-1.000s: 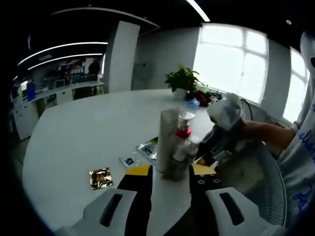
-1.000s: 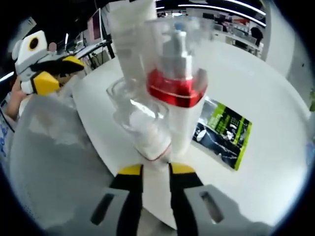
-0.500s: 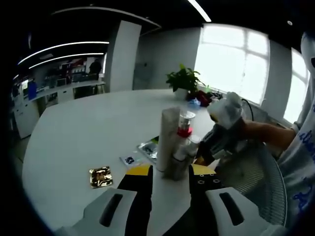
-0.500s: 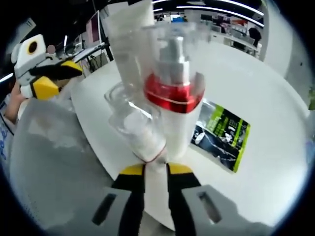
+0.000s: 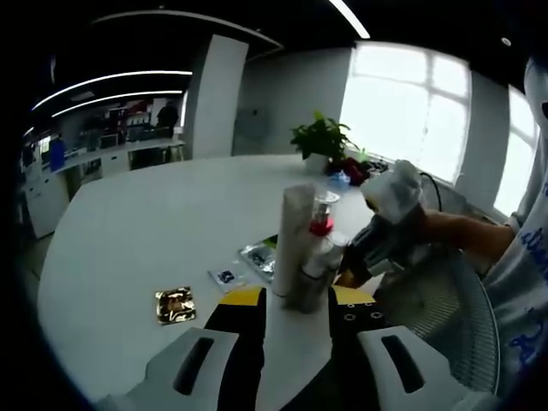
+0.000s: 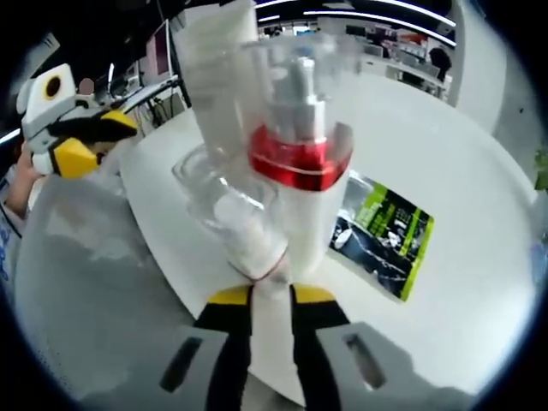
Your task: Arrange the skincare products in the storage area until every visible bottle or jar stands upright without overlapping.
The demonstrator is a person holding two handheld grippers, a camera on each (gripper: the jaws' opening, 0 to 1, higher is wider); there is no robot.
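Observation:
Three products stand close together near the edge of the white table [image 5: 154, 231]: a tall white tube [image 5: 291, 235], a pump bottle with a red collar [image 5: 321, 221] and a small clear-capped bottle [image 5: 312, 272]. In the right gripper view the small clear-capped bottle [image 6: 244, 224] leans toward me, its base pinched between the jaws of my right gripper [image 6: 271, 295]. The red-collared pump bottle [image 6: 300, 158] and the white tube [image 6: 214, 73] rise right behind it. My left gripper [image 5: 298, 300] hovers open just short of the group, holding nothing. The right gripper [image 5: 366, 255] comes in from the right, held by a gloved hand [image 5: 394, 193].
Flat sachets lie on the table: a gold one [image 5: 175, 306], a small blue one [image 5: 225, 277], a silvery one [image 5: 257, 255], and a green-and-black one [image 6: 385, 233] beside the bottles. A potted plant [image 5: 318, 141] stands at the far side. A grey mesh surface [image 5: 437, 300] sits beyond the table edge.
Hardly anything. The right gripper stays shut on the small bottle, and its view has shifted slightly. The left gripper has not moved.

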